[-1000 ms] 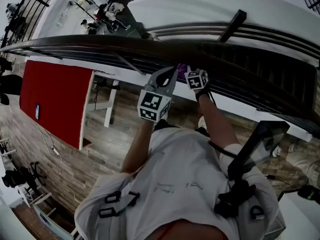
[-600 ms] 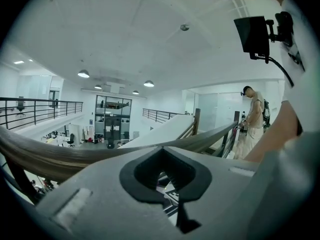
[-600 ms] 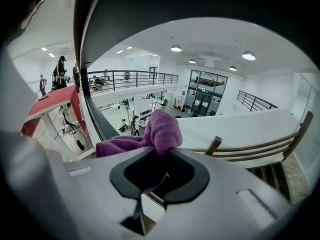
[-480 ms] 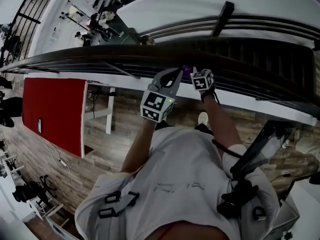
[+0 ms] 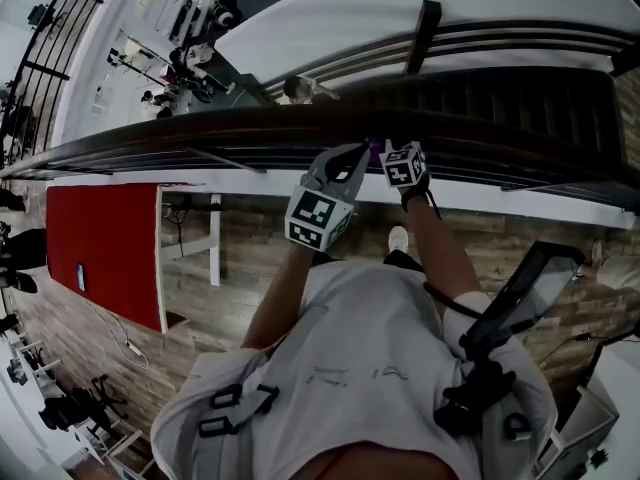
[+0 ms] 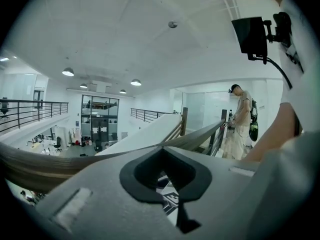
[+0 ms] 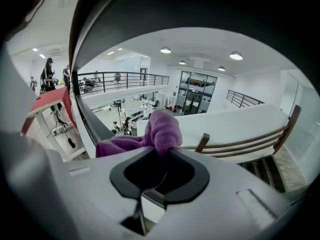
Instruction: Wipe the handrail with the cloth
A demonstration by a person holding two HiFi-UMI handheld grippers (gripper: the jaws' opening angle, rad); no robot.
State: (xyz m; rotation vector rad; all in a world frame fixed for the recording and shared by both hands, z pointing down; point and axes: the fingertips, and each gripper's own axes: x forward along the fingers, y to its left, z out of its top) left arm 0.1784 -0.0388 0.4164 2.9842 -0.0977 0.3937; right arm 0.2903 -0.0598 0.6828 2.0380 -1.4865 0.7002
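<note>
Wood-plank floor (image 5: 260, 258) and a red bench (image 5: 105, 243) lie far below the dark handrail (image 5: 240, 126), which crosses the head view from left to right. The right gripper (image 7: 159, 153) has its fingers pinched on the purple cloth (image 7: 162, 129), which bunches past the tips and sits at the rail's near edge. The left gripper (image 5: 347, 158) is just left of it, its fingers closed together on nothing. Over the last second the bench and the far stair post have slid left in view while both grippers kept their place, so the cloth seems to have travelled a little right along the rail. The wipe looks under way, with much rail left.
</note>
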